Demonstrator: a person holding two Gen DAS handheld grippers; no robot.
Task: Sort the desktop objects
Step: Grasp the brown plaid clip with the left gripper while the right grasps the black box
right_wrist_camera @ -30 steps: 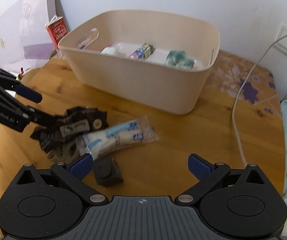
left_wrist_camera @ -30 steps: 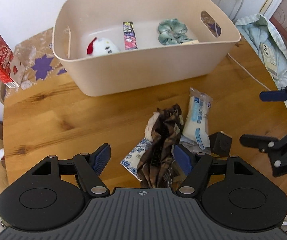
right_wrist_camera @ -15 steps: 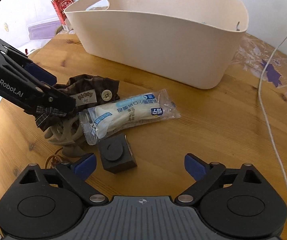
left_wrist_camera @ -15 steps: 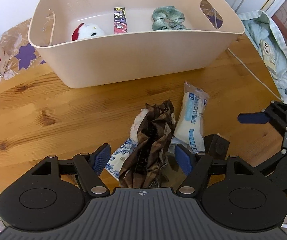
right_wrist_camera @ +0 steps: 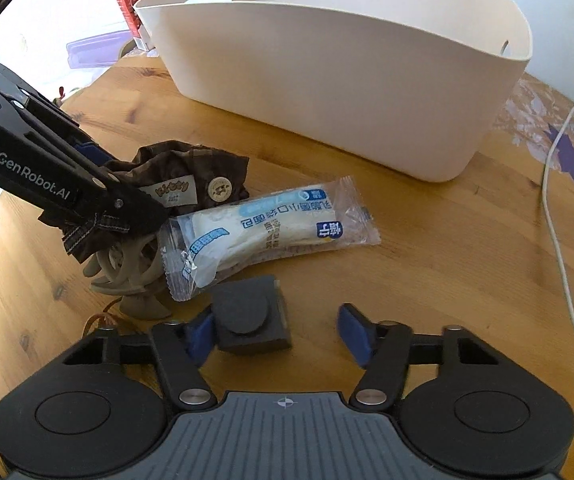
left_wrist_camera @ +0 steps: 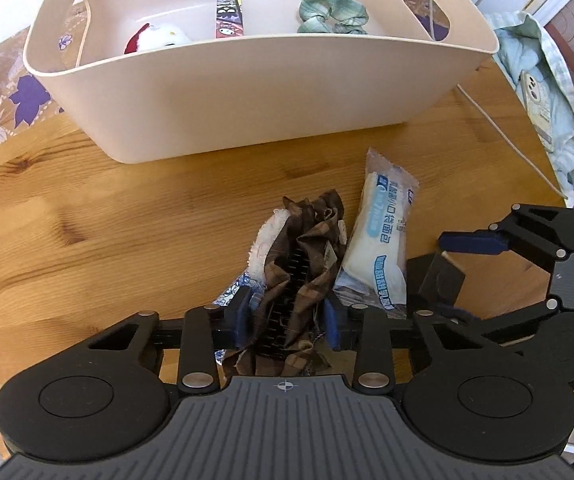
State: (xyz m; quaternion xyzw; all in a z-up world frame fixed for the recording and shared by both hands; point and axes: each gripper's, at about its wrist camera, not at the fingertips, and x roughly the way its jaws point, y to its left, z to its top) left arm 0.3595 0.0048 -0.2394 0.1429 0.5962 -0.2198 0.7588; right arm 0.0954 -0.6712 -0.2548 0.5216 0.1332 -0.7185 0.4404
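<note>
Left wrist view: left tongs (left_wrist_camera: 289, 318) closed on the brown plaid cloth (left_wrist_camera: 307, 248), which lies bunched on the worktop (left_wrist_camera: 87, 220) before the cream basket (left_wrist_camera: 247, 92). Wrapped bread packet (left_wrist_camera: 381, 240) just beside the cloth.

Right wrist view: right tongs (right_wrist_camera: 277, 334) spread open, dark square block (right_wrist_camera: 249, 316) between them, seemingly touching the left finger. Cloth (right_wrist_camera: 191, 176) well off to their left.

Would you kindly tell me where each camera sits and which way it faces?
Left wrist: sits on the left claw, facing the beige basket; its blue pads pinch the brown plaid clip.
Right wrist: sits on the right claw, open around the dark block, facing the basket's outer wall.
Shared: basket, clip, bread packet, and each other's claw.
</note>
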